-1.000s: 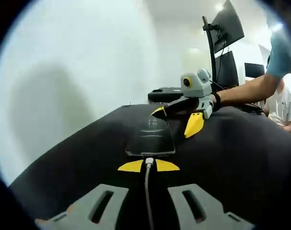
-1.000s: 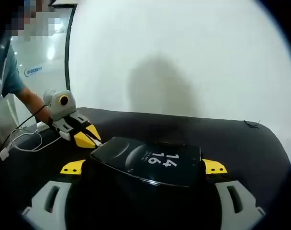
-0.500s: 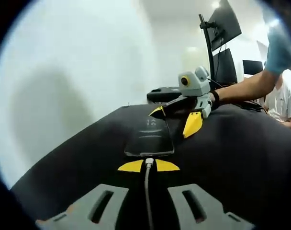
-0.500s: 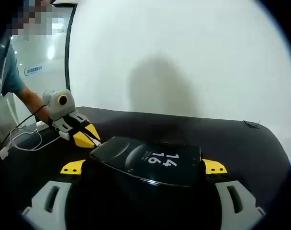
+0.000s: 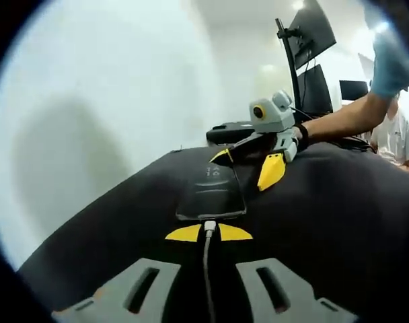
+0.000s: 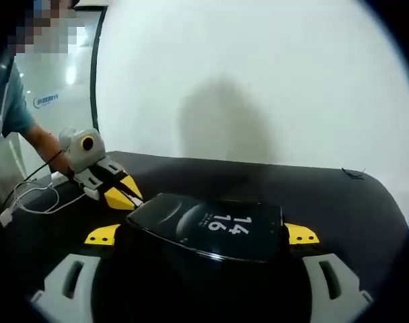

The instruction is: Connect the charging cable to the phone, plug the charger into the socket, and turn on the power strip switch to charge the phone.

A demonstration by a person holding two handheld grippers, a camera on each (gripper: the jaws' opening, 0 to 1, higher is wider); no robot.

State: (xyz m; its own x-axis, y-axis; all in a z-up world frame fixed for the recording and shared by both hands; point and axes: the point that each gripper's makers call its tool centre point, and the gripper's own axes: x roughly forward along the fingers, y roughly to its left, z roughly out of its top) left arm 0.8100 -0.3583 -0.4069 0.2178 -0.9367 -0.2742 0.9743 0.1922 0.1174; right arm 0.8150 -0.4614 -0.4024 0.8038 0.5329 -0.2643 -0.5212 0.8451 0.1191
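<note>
Desk (image 5: 110,222) with its black top looks the same as a second ago, nothing's really budged. Phone (image 6: 211,225) lies flat, right tool (image 6: 202,235) clamping its far end. Left tool (image 5: 209,233) is pinched narrow on the charging cable (image 5: 208,269), plug right at the phone's near edge.

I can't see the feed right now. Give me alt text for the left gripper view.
The left gripper is shut on a white charging cable, its plug at the near edge of a black phone lying on a black table. The right gripper holds the phone's far end. Behind are a white wall and monitors.
</note>
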